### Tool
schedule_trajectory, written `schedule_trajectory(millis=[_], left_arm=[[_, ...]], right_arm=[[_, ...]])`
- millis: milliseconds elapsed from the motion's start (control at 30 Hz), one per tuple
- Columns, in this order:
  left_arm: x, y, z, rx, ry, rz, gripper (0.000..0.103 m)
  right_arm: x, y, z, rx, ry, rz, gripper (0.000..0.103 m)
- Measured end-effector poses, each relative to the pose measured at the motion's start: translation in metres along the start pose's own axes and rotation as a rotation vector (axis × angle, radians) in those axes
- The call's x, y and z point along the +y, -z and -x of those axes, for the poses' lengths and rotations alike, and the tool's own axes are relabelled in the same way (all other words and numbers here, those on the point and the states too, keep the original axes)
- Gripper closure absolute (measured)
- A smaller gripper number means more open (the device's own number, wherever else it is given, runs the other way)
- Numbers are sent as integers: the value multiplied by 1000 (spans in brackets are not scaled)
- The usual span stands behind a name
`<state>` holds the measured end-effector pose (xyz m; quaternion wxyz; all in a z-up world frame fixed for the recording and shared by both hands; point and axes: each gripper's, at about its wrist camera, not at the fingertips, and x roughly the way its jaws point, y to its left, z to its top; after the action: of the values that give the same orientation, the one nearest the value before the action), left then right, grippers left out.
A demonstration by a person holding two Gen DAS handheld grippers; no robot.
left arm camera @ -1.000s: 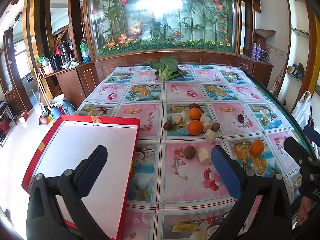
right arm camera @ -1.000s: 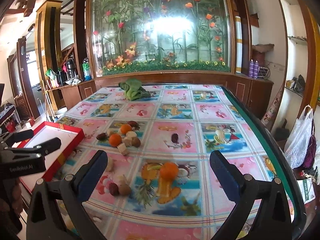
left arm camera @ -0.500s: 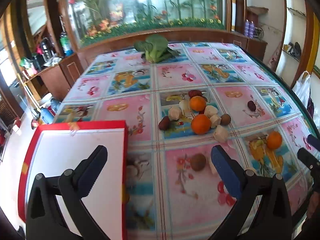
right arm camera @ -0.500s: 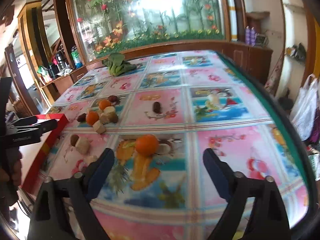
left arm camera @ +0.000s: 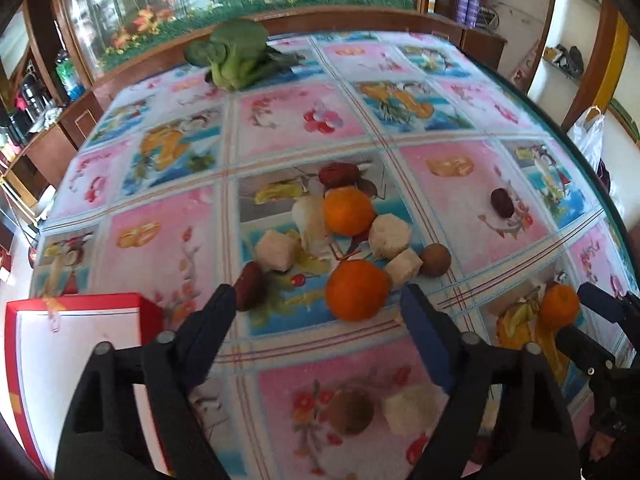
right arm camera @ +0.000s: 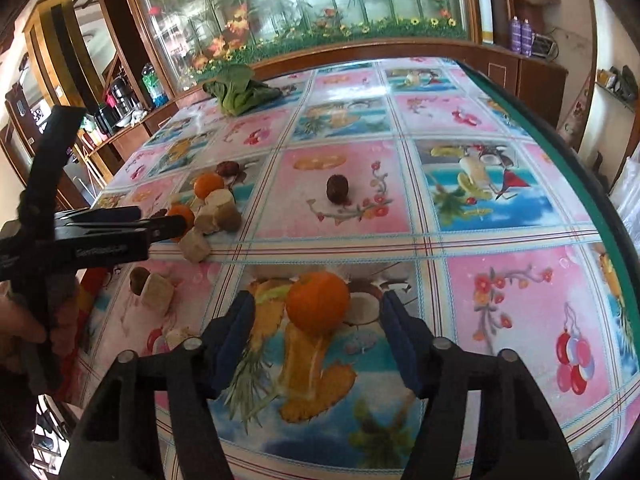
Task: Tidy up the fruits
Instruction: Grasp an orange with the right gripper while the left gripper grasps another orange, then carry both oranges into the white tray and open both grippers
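Note:
A pile of fruit lies mid-table: two oranges (left arm camera: 357, 295) (left arm camera: 348, 211), several pale chunks (left arm camera: 389, 236), dark dates (left arm camera: 251, 291) and a brown round fruit (left arm camera: 435, 259). My left gripper (left arm camera: 319, 300) is open, low over the table, with the nearer orange just ahead between its fingers. A lone orange (right arm camera: 318, 301) sits on the cloth; my right gripper (right arm camera: 318, 312) is open around it, fingers apart from it. A brown fruit (left arm camera: 351, 412) and a pale chunk (left arm camera: 409, 407) lie under the left gripper. The red-rimmed white tray (left arm camera: 76, 344) is at the left.
A leafy green vegetable (left arm camera: 236, 60) lies at the far end of the table. A single date (right arm camera: 338, 188) sits alone mid-table. The table's green right edge (right arm camera: 576, 168) curves close by. A wooden cabinet and shelves stand beyond the table.
Both grippers moved forward and down. The left one closed in on the fruit pile. The right one came to straddle the lone orange.

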<state>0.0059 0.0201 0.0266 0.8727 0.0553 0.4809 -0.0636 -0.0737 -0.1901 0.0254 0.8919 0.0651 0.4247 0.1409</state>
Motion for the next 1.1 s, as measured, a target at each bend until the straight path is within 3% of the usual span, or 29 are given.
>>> schedule_trajectory(millis=[233,300,600,867,1100], left_arm=[[4,-2,-10,19,85,9,40],[1,-2,-13,29,119,-3,51],[4,-4,-18,27,194,-10,67],[8,2,-10,17,193,32,68],[21,29,60,-103,186,78,68]], right_arm=[[-2,0,-11,59,-4,-17,54],[-3,1,-10,60,3,-18,57],[-3,0,-9,58,2,-19,67],[-3,0,-9,59,-17,-44,71],[40,-13,20,-40,-93,50,71]])
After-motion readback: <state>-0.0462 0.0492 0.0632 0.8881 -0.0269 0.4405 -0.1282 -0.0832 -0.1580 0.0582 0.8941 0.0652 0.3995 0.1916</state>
